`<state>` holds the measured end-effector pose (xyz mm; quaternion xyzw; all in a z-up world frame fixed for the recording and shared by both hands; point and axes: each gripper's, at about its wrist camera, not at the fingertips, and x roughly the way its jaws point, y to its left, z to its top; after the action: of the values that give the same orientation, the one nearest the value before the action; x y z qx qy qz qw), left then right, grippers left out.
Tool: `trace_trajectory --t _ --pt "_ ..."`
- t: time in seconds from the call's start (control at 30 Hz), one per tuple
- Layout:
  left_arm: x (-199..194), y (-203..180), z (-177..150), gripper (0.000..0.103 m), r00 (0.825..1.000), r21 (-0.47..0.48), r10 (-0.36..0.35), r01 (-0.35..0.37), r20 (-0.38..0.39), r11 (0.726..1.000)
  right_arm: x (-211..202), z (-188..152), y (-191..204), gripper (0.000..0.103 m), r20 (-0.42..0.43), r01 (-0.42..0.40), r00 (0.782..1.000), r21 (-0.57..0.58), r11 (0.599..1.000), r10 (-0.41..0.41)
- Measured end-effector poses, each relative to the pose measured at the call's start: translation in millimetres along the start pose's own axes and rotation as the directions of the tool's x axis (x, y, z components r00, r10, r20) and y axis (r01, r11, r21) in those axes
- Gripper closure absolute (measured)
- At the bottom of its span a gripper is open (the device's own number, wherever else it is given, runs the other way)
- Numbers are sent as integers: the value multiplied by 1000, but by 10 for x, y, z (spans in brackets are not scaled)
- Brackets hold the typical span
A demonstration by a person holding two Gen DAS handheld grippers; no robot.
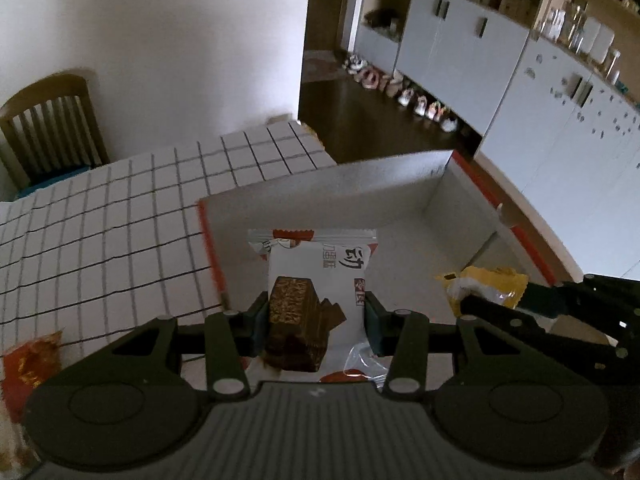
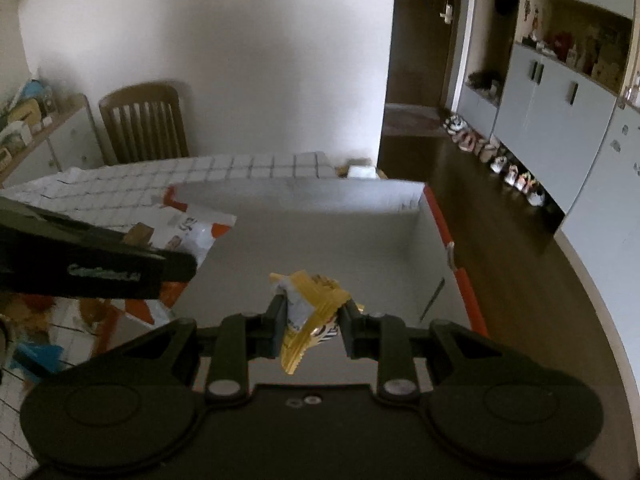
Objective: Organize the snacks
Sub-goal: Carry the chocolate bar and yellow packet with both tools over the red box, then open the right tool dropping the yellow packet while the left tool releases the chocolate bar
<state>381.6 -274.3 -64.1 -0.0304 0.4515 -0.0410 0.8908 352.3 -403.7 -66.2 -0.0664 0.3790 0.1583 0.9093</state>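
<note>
Gripping a white wafer packet across its middle, the left gripper hangs over the near end of the open white box; the right gripper is clenched on a crumpled yellow snack wrapper, also above the box floor, to the right of the first. Both wrappers are slick and loosely filled, so I judge a packet could slide in the pads and drop askew; the yellow one is pinched by a thin fold, the weaker hold. The two tools sit close together, and a careless release could knock one against the other or against the box's red-edged wall. More snacks, among them a red packet, lie on the near left of the checked tablecloth. Farther off, a wooden chair stands against a plain white wall on the left; on the far right, grey cupboards run along a dark floor, with shoes lined at their foot.
</note>
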Motion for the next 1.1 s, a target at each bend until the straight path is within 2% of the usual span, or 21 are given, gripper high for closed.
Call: trace_trajectory --t 0.33,0.67,0.9,0.93,1.1 --pt "593 -138 44 57 991 40 27 -22 -132 999 314 -17 -123 77 -89 -12 996 -6 1000 12" --pt "890 -214 -70 56 970 54 30 -17 -242 998 440 -97 -186 76 -159 -29 987 -20 999 26" --pt "908 -204 -96 55 966 38 47 -39 -256 999 440 -82 -221 72 -173 -50 984 -27 998 44" --pt "893 -194 -96 51 966 32 49 -42 -253 999 451 -71 -237 71 -172 -53 984 -28 998 47" --pt "779 -189 -79 45 973 18 27 -24 -229 1000 396 -60 -268 60 -162 -62 985 -11 998 59"
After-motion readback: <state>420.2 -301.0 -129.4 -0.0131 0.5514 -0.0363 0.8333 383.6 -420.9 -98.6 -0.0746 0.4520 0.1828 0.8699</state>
